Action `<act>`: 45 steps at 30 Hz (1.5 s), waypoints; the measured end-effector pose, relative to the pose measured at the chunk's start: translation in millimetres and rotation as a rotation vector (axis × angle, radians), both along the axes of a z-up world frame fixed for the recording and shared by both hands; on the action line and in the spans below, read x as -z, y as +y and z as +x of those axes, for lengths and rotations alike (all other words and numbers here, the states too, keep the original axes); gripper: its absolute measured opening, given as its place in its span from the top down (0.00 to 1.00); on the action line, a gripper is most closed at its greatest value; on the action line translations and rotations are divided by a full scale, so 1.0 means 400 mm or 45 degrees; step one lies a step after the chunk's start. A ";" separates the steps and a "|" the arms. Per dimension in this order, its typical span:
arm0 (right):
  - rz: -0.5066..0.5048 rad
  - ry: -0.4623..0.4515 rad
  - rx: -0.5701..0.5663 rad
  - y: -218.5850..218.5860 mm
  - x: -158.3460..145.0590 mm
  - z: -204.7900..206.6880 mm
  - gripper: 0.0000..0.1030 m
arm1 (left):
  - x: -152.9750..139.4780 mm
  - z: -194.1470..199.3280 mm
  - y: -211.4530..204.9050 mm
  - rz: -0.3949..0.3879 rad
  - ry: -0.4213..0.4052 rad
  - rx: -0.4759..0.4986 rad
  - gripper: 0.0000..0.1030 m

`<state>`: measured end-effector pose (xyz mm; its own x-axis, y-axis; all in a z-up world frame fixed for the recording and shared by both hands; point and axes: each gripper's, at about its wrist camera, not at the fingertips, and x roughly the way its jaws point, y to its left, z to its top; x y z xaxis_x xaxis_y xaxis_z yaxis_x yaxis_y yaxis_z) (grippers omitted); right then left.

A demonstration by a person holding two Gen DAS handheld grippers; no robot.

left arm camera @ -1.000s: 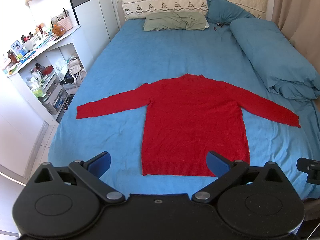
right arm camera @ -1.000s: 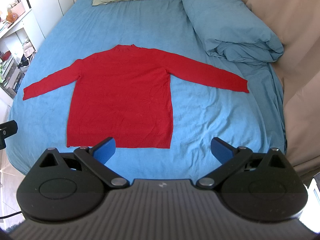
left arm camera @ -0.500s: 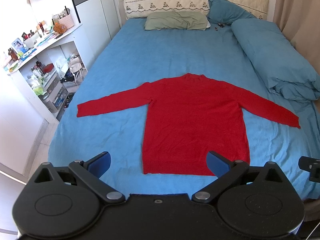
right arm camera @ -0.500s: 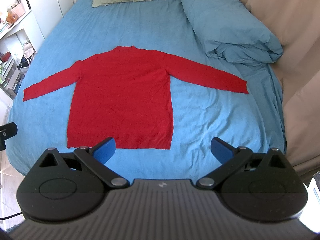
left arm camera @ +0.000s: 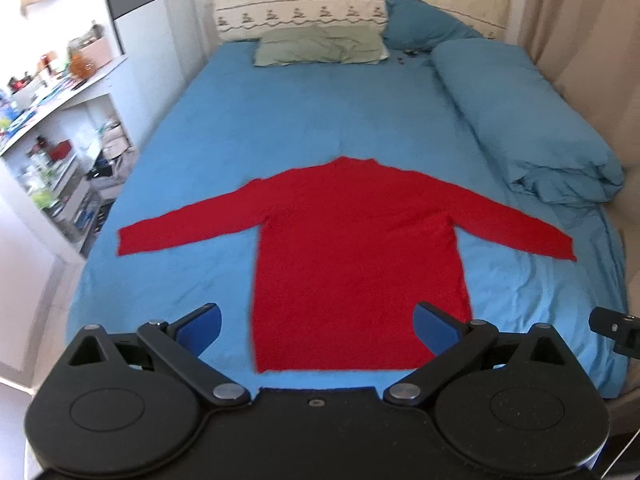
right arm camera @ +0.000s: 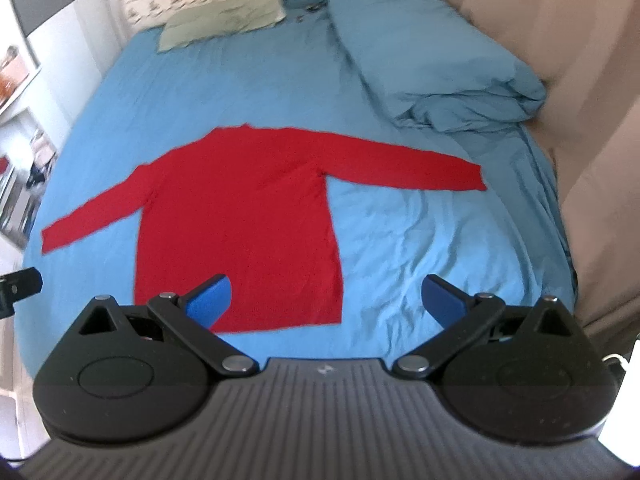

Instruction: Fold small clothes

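Note:
A red long-sleeved sweater (left arm camera: 360, 248) lies flat on the blue bed sheet (left arm camera: 280, 120), both sleeves spread out, hem towards me. It also shows in the right wrist view (right arm camera: 248, 208). My left gripper (left arm camera: 318, 326) is open and empty, held above the hem near the foot of the bed. My right gripper (right arm camera: 326, 300) is open and empty, above the hem's right corner and the bare sheet (right arm camera: 420, 240) beside it.
A folded blue duvet (left arm camera: 520, 120) lies along the bed's right side, with a green pillow (left arm camera: 320, 46) and a blue pillow (left arm camera: 420, 28) at the headboard. White cluttered shelves (left arm camera: 52, 140) stand left of the bed. Beige curtains (right arm camera: 560, 60) hang on the right.
Both grippers have moved forward over the foot of the bed, and both views have tilted; the sweater looks closer. The sweater itself has not moved. Both stay open.

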<state>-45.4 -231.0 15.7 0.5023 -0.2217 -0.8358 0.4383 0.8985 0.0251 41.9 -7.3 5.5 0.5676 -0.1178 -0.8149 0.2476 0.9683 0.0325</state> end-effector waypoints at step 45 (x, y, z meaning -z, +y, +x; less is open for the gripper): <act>0.075 -0.341 0.876 -0.974 1.101 0.525 0.10 | 0.968 0.919 -0.864 0.002 0.146 0.092 0.01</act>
